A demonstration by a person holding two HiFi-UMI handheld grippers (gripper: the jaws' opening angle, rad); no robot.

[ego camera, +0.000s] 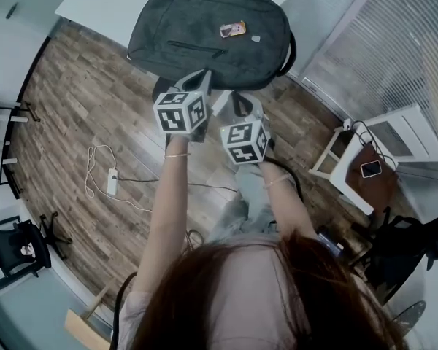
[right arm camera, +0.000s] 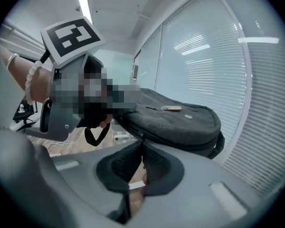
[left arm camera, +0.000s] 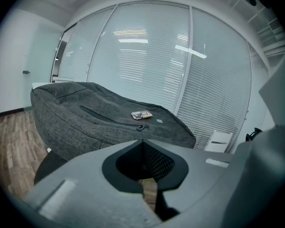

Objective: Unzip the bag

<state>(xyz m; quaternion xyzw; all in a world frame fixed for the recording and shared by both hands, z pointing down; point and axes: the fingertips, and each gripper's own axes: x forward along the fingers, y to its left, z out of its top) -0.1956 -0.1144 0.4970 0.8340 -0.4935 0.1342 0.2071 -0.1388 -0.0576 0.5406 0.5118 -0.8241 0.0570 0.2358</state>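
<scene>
The left tongs (left arm camera: pixel 143 141) and right tongs (right arm camera: pixel 142 142) are pinched shut on nothing near the bag (ego camera: pixel 204 39), so poking in like that probably just shoves it along the bench (ego camera: pixel 102 6).

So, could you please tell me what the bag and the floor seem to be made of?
The bag looks like woven fabric, probably a synthetic canvas: it is dark grey and matte, with a heathered weave and soft, sagging sides. The floor looks like wood or wood-look laminate, with staggered brown planks, visible grain and a low sheen. I cannot tell which of the two it is.
</scene>
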